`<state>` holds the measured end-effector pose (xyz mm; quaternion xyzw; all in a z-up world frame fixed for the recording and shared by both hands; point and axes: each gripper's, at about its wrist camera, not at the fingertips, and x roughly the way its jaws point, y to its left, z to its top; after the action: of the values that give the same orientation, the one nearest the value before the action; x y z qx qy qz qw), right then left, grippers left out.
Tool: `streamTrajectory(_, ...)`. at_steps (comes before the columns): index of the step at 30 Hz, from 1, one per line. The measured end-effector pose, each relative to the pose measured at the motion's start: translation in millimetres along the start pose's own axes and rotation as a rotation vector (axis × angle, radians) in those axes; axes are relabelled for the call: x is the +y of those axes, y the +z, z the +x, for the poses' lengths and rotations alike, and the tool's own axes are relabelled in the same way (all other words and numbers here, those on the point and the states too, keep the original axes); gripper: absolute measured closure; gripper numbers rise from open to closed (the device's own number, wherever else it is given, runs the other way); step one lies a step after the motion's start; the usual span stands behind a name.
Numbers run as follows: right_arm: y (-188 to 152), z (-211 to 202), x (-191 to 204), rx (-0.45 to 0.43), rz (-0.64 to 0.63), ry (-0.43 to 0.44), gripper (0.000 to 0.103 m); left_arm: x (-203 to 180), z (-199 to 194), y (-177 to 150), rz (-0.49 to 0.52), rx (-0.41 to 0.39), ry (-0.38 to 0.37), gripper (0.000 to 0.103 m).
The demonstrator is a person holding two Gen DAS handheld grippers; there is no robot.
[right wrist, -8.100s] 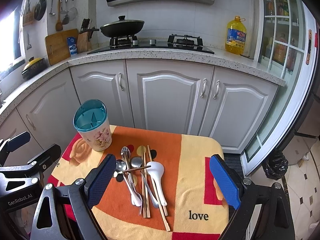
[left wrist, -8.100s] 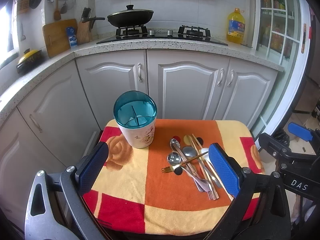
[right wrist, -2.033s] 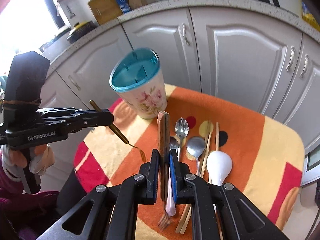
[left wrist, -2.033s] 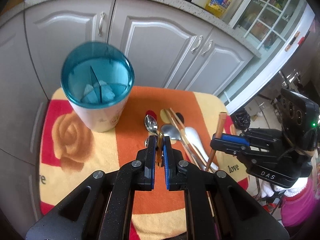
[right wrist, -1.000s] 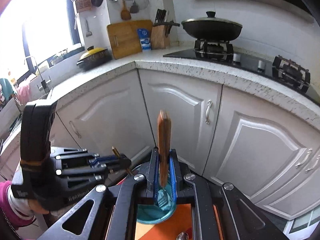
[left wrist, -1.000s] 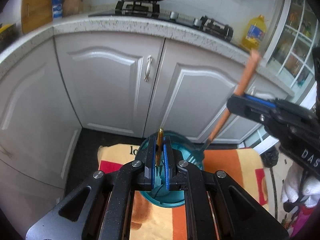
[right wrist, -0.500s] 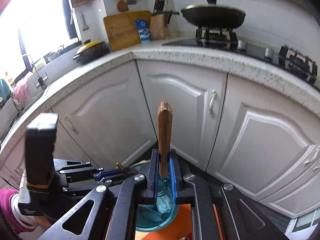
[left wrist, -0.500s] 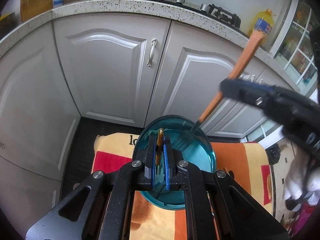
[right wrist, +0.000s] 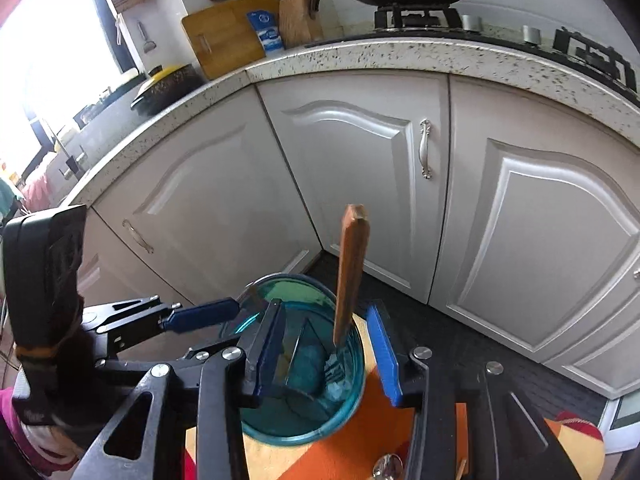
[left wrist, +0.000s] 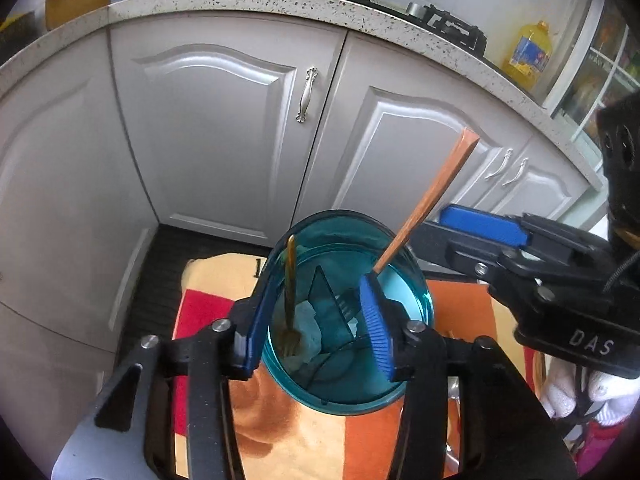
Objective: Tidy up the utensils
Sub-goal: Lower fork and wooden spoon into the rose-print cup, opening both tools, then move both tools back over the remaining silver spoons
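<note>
Both jaws gape over the holder (left wrist: 416,280); "DAS" marks the right gripper (left wrist: 476,224).

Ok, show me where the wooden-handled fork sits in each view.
Left wrist: wooden-handled fork leans up and right from the holder's right side, tines inside.
Right wrist: fork stands near centre, rising from the holder between the open pads.
Shared landmark: the teal holder.

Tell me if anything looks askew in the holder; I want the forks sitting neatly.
Slightly. The wooden-handled fork leans steeply against the rim of the teal utensil holder, its handle sticking far out. The gold fork stands nearly upright in another compartment. Nothing looks spilled or damaged.
</note>
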<state>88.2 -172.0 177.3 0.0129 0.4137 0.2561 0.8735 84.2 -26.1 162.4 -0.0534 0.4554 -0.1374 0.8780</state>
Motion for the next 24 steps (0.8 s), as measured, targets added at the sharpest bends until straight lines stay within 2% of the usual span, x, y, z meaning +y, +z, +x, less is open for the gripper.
streamTrajectory(3, -9, -10, -3, -0.004, 0.01, -0.014, 0.063, -3, -6, -3, 0.002, -0.016, 0.01, 0.052)
streamTrajectory(11, -43, -40, -7, -0.014, 0.06, -0.036, 0.062, -11, -31, -20, 0.028, -0.042, 0.048, 0.051)
streamTrajectory(24, -112, -86, 7, 0.006, 0.065, -0.09, 0.06, -52, -70, -68, 0.107, -0.099, 0.049, 0.051)
